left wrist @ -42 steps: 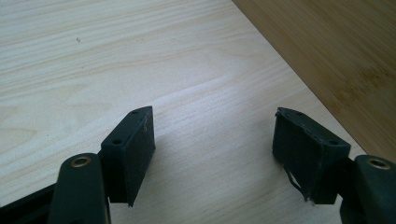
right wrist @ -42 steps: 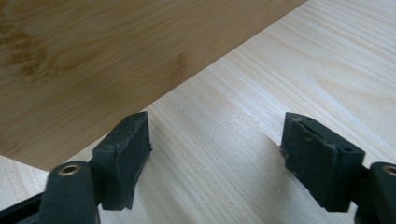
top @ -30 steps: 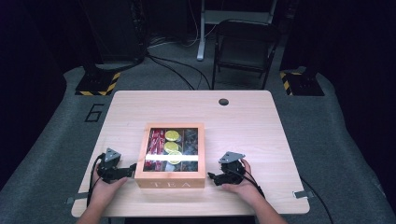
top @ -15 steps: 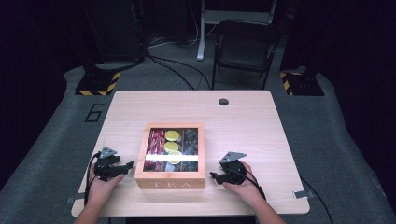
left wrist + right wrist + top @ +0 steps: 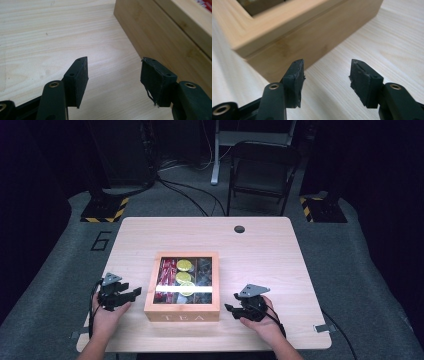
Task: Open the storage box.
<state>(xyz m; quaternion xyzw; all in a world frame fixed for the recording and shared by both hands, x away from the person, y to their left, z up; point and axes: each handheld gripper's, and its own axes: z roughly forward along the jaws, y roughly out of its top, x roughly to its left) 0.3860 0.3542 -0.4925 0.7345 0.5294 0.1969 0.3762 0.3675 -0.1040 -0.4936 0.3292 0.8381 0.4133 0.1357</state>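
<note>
Wooden tea box (image 5: 182,311): lid down, sachets inside | left tongs (image 5: 134,293), right tongs (image 5: 229,308): closing, empty

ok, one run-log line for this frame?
scene: tea box lid shut, mid-table | left tongs: closing, empty, beside box | right tongs: closing, empty, beside box

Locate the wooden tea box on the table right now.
In the high view, the tea box sits near the table's front edge, between left gripper and right gripper, touching neither.
</note>
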